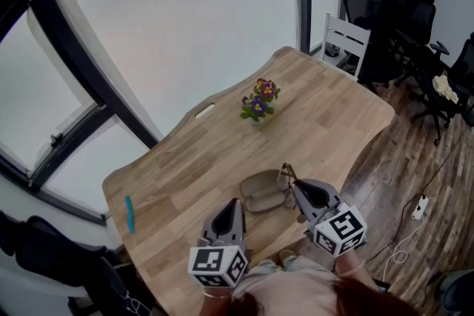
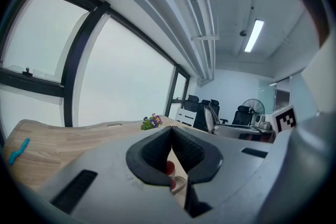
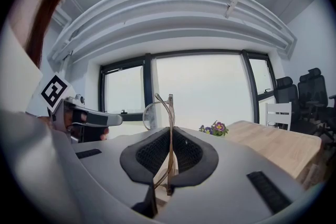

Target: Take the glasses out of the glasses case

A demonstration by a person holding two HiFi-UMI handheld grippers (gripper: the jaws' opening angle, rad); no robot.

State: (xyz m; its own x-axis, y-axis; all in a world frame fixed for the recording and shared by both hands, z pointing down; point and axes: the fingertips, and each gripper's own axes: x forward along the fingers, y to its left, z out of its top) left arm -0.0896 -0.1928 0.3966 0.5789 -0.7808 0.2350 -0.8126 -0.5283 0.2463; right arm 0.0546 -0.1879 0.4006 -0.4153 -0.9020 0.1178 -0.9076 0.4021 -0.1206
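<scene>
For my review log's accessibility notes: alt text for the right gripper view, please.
The right gripper is shut on the temples of thin-framed glasses, which stick up above its jaws. Beyond lie a wooden table, small flowers and big windows.

I'm looking at an office: black swivel chairs (image 1: 404, 18) cluster beyond the long wooden desk (image 1: 333, 111), tall windows (image 1: 185, 18) line one wall, and a strip light (image 2: 255, 35) runs overhead.

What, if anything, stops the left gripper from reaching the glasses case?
Probably nothing, so yes: the left gripper, shut and empty, is just beside the open glasses case, while the right gripper holds the glasses at its other side.
</scene>
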